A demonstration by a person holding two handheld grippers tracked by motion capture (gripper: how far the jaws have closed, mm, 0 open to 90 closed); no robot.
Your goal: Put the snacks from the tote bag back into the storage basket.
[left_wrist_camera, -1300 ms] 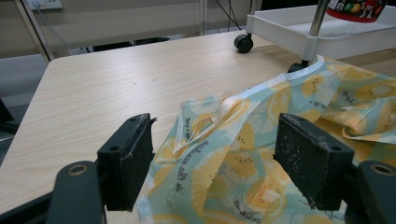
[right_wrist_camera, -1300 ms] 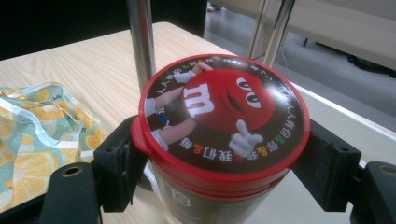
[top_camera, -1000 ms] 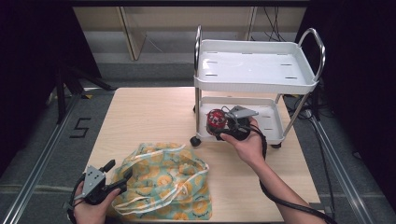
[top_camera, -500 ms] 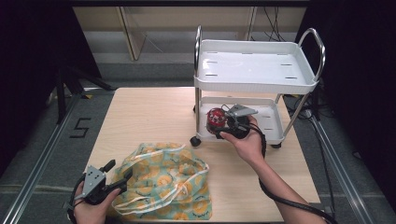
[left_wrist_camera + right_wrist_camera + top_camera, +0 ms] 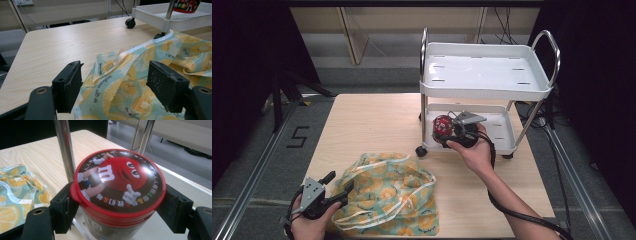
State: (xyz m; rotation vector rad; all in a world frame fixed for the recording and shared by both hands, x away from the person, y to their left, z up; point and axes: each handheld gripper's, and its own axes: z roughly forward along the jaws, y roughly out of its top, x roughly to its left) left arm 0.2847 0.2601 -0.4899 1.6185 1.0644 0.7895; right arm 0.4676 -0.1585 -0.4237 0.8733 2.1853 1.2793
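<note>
Holding: your right gripper (image 5: 120,210) clamps the red-lidded candy tub (image 5: 117,180) at the cart's lower shelf (image 5: 502,131); left gripper (image 5: 120,90) spread over the lemon-print bag (image 5: 140,82), ready to open it.

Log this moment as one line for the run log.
right gripper: shut on candy tub, at cart's lower shelf | left gripper: open over lemon-print bag

Left gripper (image 5: 115,90) jaws apart astride lemon-print bag (image 5: 155,75), table (image 5: 50,47) near edge; cart wheel (image 5: 130,23) far edge.
</note>
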